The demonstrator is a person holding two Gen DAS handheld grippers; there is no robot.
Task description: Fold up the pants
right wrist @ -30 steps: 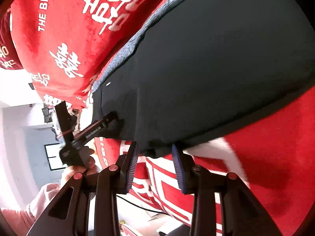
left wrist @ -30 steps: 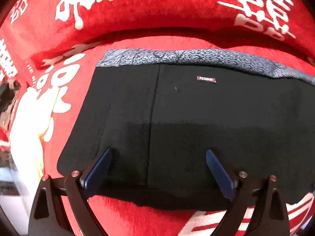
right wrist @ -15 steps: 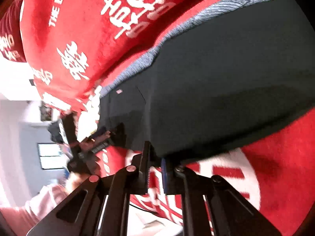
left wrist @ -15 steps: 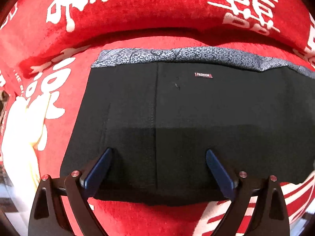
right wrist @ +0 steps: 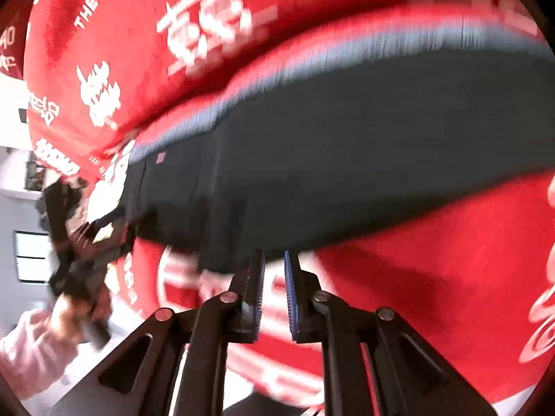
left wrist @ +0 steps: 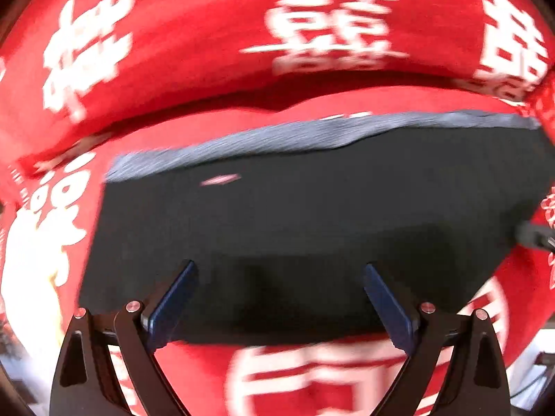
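Observation:
Black pants [left wrist: 295, 228] with a grey patterned waistband [left wrist: 312, 135] lie folded flat on a red cover. My left gripper [left wrist: 277, 274] is open wide, its blue pads over the pants' near edge. In the right wrist view the pants [right wrist: 347, 159] stretch across the middle. My right gripper [right wrist: 274, 263] has its pads close together with a narrow gap, just at the near hem; no cloth shows between them. The left gripper [right wrist: 100, 232] and the hand holding it show at the left.
The red cover [left wrist: 173, 52] with white characters rises into a backrest behind the pants. A room wall and a dark-framed window [right wrist: 31, 256] show beyond the cover's left edge. The right gripper's tip [left wrist: 534, 235] shows at the pants' right corner.
My right gripper closed from half open to nearly shut and drew back from the hem. The left view swung, so the pants shifted right; both current views are motion-blurred.

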